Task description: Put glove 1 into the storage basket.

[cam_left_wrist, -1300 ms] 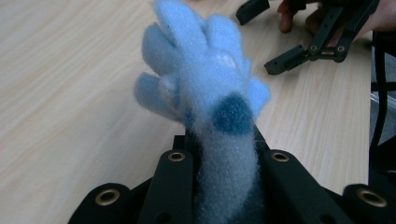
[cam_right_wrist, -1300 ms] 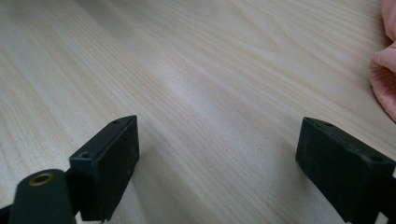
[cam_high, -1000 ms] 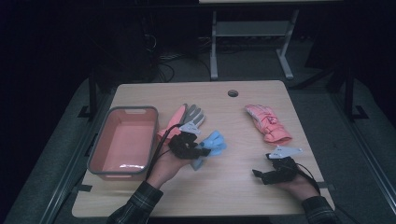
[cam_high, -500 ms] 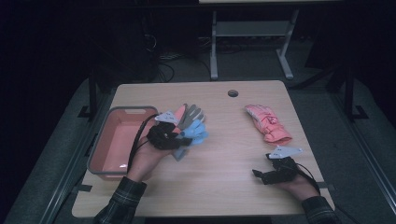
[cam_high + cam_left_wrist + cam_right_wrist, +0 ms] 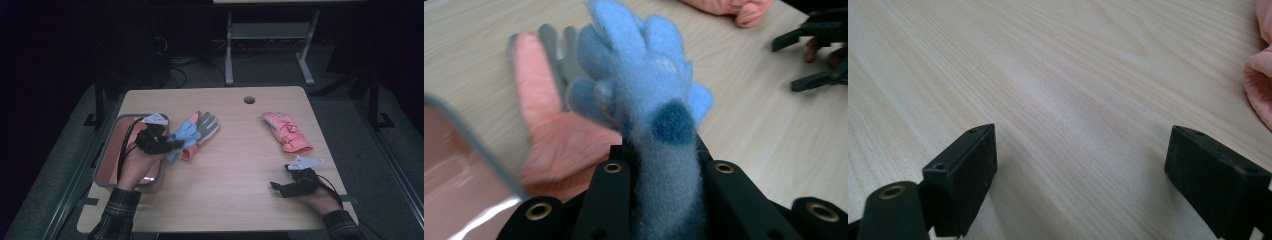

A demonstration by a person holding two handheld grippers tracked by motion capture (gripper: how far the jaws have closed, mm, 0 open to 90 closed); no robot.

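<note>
- right gripper point(image 5: 278, 186): jaws spread wide, resting low on the wooden table point(image 5: 240, 200), nothing held
- left gripper point(image 5: 176, 145): clamped on fuzzy blue glove point(image 5: 644, 95), lifted beside the pink tray point(image 5: 100, 165)
- pink-and-grey glove point(image 5: 202, 127) flat just beyond
- pink mitten point(image 5: 287, 132) far right, well apart

The fuzzy light blue glove point(image 5: 644, 90) has a dark blue spot. Under it lies a flat glove, pink on one side and grey on the other point(image 5: 202, 127). A puffy pink glove point(image 5: 286, 131) lies on the pale wooden table point(image 5: 235, 195). The tray point(image 5: 102, 170) is pink with a grey rim. Both sleeves point(image 5: 116, 217) are dark plaid.
</note>
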